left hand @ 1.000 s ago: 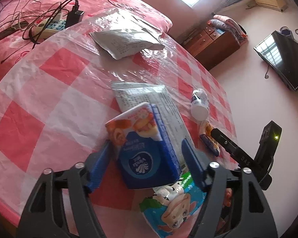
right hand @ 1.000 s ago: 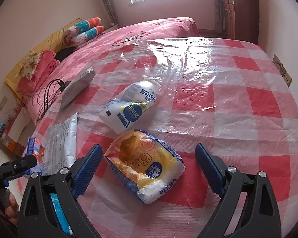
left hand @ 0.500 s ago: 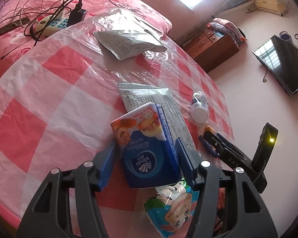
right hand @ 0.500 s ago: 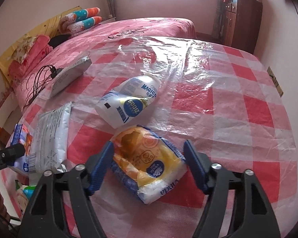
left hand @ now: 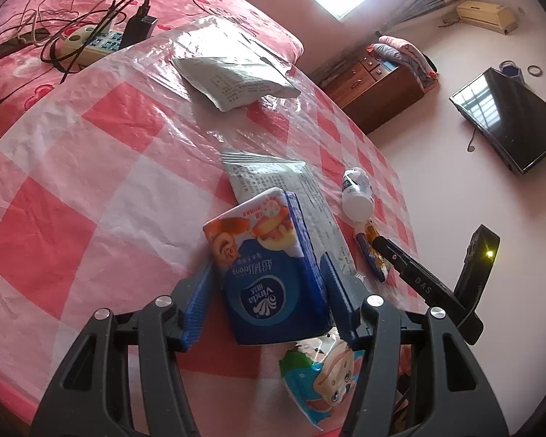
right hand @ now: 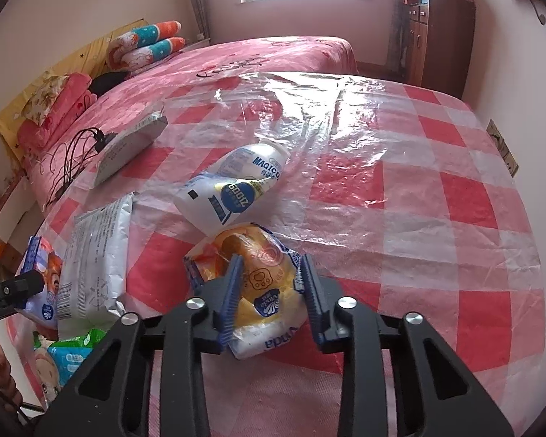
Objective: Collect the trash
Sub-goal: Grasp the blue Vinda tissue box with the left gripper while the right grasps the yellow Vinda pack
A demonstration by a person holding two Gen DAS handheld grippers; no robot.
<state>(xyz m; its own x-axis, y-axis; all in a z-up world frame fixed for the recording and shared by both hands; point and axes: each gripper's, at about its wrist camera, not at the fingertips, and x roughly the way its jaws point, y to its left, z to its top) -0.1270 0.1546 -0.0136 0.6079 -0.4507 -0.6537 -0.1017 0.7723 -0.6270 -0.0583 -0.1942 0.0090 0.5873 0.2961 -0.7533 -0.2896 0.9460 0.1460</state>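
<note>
Left gripper (left hand: 269, 287) clamps blue tissue pack (left hand: 273, 273). Right gripper (right hand: 271, 287), jaws just closing, pinches yellow tissue pack (right hand: 258, 276); white bottle (right hand: 236, 182) just ahead.

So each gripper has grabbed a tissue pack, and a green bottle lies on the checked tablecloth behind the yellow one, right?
Nearly. The bottle is white with blue labels, not green, as the right wrist view shows. It does lie on the checked tablecloth behind the yellow tissue pack.

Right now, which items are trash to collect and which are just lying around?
Trash: blue tissue pack, yellow tissue pack, bottle, silver pouch, cartoon wrapper.
Lying about: power strip, cables, pillows, TV.
</note>
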